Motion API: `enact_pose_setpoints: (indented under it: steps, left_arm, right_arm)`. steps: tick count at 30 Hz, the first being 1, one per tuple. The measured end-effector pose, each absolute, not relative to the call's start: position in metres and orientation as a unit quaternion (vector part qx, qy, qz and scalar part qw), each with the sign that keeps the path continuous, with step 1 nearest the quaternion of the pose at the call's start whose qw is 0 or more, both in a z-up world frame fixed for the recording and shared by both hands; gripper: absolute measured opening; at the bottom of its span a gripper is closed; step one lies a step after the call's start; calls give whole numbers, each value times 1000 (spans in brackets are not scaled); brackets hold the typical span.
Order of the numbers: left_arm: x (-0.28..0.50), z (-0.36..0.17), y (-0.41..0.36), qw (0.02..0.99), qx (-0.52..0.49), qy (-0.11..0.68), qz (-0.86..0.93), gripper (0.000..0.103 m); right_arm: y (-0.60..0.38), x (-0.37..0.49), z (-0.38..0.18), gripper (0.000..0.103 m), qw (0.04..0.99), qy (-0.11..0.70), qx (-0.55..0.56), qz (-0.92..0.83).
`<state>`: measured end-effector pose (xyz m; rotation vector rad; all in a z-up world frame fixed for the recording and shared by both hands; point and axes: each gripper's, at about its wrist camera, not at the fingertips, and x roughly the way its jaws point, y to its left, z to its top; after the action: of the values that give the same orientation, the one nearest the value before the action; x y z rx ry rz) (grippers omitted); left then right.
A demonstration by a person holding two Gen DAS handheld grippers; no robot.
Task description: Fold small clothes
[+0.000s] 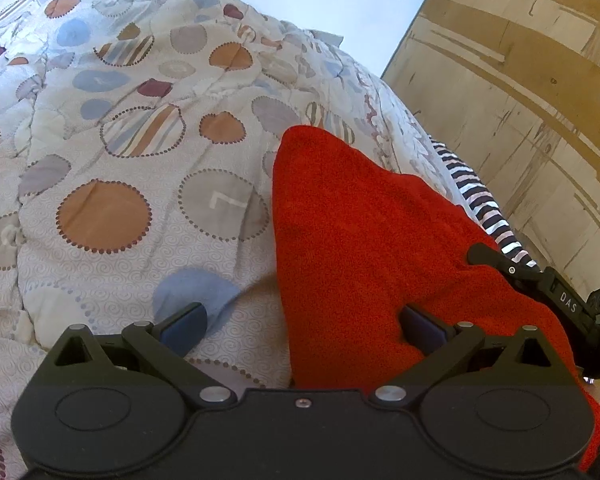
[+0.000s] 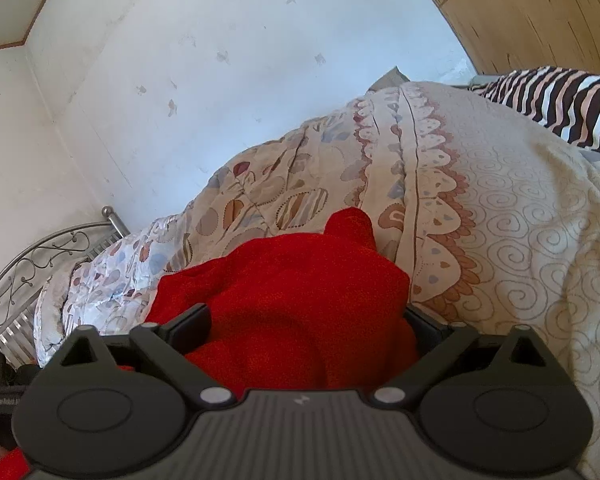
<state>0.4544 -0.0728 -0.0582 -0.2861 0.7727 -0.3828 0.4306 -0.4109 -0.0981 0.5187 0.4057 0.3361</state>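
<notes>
I judge folding barely begun: the red garment (image 1: 364,248) lies rumpled on the quilt (image 1: 120,152), left gripper (image 1: 302,326) jaws wide at its 9 o'clock edge, right gripper (image 2: 306,330) jaws wide astride its bunched cloth

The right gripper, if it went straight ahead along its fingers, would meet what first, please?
Most likely the red garment, which already bulges between the open fingers of the right gripper; the patterned quilt lies beyond it.

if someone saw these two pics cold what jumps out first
The bright red cloth grabs the eye, spread on the bed in front of both grippers. Under it lies a pale quilt printed with orange, grey and blue circles. A striped cloth sits at the far right edge of the bed, by the wooden wall.
</notes>
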Motion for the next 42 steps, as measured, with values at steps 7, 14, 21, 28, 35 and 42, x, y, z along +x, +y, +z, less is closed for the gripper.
enact_pose_setpoints:
  steps: [7,14,21,28,35,42]
  left_arm:
    - [462,-54,-78,880,-148,391,-228,70]
    - [450,-36,-72,874,-187,376,-244,29]
    - [426,20,-43,906,-179,320,-211,27]
    - [427,41,32,924,-193,305,-129,26]
    - [449,6,82,915,-217,332,-68,27]
    - [453,-11,89,916,-223,330,-39,50]
  right_arm:
    - [-398,417,-84,57,944,186,226,154]
    - [-382,392,-54,39,944,142,262,139]
    - [-328,407,-16,31,937,115,272,185]
    - [-243,462,-4,29,923,135,270,237]
    - [-199,499,-36,32,929,211,229,199]
    - [-225,483,-46,61,939,228,210,149]
